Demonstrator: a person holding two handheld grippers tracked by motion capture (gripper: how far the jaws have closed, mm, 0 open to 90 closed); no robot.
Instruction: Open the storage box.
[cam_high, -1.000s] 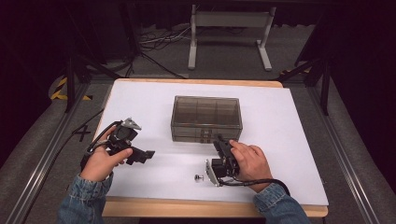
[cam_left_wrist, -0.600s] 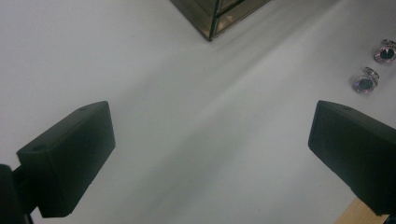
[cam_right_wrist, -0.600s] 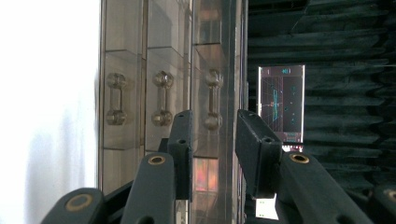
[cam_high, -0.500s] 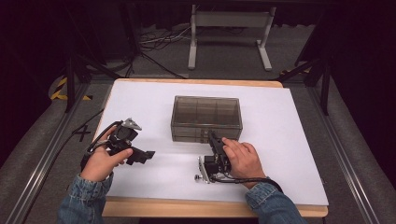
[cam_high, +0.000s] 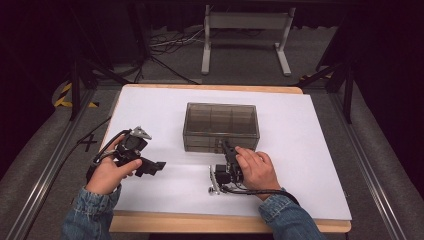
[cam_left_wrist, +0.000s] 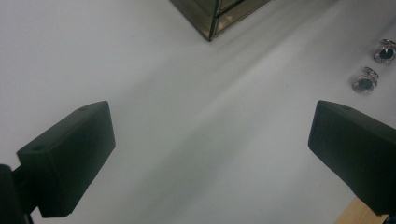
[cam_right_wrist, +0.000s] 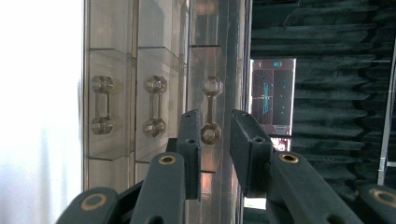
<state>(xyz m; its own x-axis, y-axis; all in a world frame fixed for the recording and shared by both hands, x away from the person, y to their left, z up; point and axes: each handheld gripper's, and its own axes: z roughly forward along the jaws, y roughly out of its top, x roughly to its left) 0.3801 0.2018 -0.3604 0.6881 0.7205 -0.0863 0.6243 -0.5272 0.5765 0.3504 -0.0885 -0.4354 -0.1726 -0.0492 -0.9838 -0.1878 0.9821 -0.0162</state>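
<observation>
While the right tongs (cam_right_wrist: 215, 133) have just been closing about the drawer handle (cam_right_wrist: 211, 109) of the smoked box (cam_high: 221, 126), not yet pinching it, the opening step is in hand. Next move, by judgement: clamp the handle, then pull straight back. The left tongs (cam_left_wrist: 210, 154) hover open, well clear of the box.

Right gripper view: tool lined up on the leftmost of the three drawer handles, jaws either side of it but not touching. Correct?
Not quite. In the right gripper view the right tool is lined up on the rightmost drawer handle of the three, not the leftmost. Its jaws, which have just been closing, do stand either side of it, not yet touching.
</observation>
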